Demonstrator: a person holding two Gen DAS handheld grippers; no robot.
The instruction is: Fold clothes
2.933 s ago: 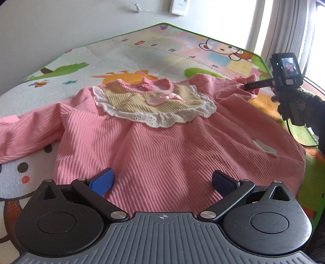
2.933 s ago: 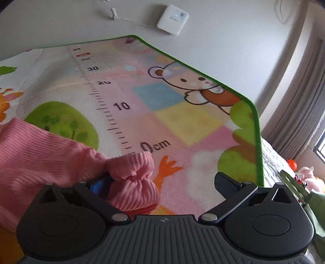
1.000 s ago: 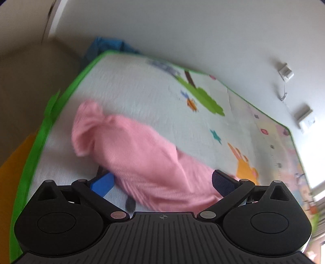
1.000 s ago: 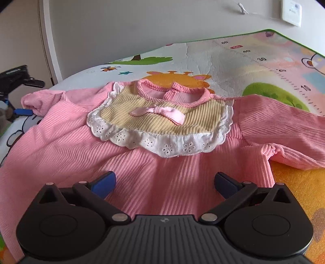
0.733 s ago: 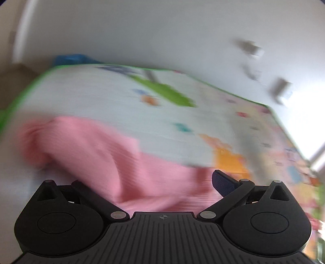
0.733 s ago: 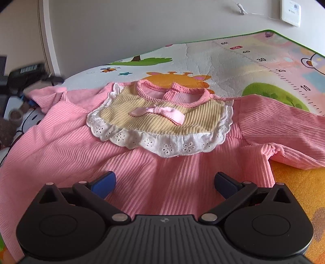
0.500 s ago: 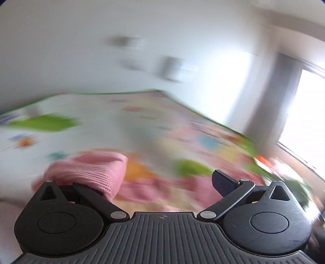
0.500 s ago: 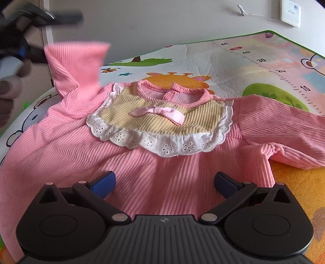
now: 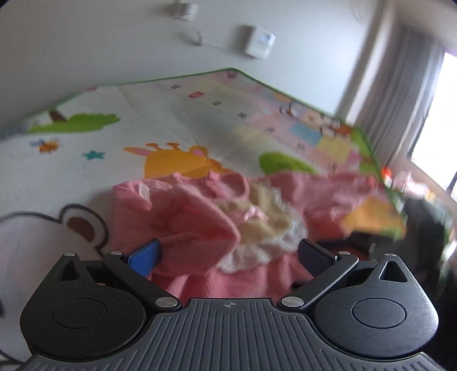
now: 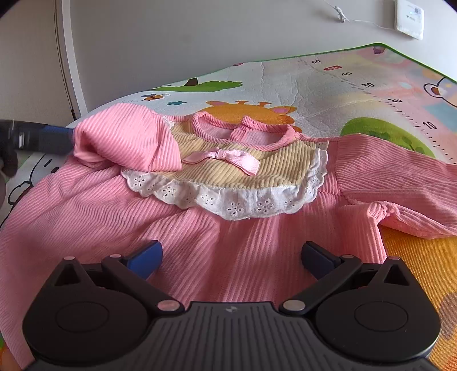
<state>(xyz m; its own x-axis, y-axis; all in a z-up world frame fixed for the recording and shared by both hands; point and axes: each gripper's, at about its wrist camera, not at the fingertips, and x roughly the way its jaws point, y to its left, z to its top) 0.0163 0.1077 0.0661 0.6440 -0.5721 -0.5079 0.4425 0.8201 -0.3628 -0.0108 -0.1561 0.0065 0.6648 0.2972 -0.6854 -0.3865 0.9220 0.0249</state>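
A pink ribbed baby dress with a yellow bib, white lace trim and a pink bow lies face up on the play mat. Its left sleeve is folded over onto the bib's left edge. My left gripper is wide open, with the sleeve cuff lying loose between its fingers; it also shows at the left edge of the right wrist view. My right gripper is open and empty, hovering over the dress's lower front. The right sleeve lies spread out to the right.
The cartoon play mat with a green border covers the surface. A white wall box with a cable hangs on the wall behind. Curtains and a window stand at the right. An orange mat patch lies right of the dress.
My left gripper carried the left sleeve up and over from the mat's left side onto the chest, then opened wide. My right gripper stayed still over the dress.
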